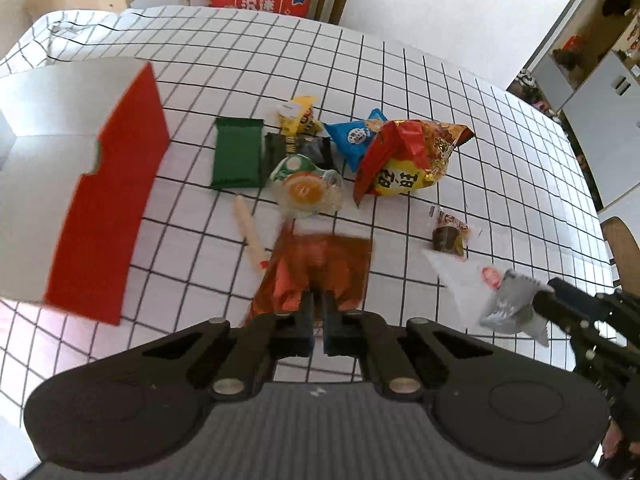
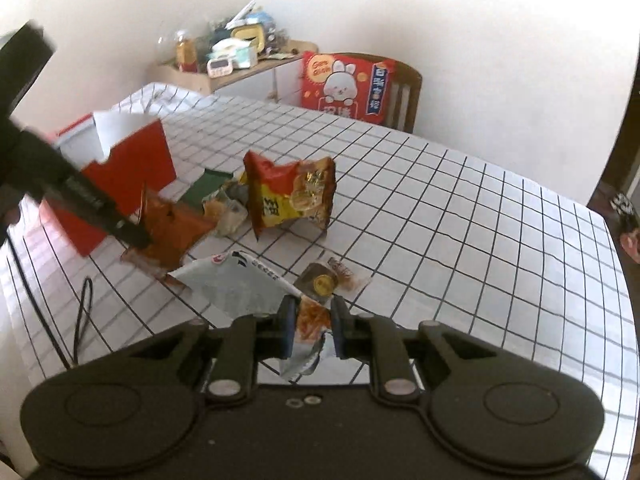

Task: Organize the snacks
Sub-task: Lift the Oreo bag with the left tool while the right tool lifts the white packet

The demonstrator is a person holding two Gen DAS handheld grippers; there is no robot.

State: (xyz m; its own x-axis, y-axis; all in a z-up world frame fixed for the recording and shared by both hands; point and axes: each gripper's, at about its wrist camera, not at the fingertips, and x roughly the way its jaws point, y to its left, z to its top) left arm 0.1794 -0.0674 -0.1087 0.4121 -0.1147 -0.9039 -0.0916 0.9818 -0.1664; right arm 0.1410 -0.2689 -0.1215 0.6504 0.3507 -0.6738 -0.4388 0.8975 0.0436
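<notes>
Left gripper (image 1: 318,312) pinches orange packet (image 1: 320,268) w/ narrow jaws, near red box (image 1: 108,200). Right gripper (image 2: 310,330) clamps silver packet (image 2: 240,284) above table (image 2: 480,220).

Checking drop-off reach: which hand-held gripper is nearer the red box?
Left. The left hand-held gripper, shut on the orange-brown packet, is just beside the red box. The right hand-held gripper, shut on the silver-white packet, is farther out, beyond the left one.

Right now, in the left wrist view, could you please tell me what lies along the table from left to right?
Red box → green packet → orange jelly cup → big red-yellow bag → small brown snack
</notes>
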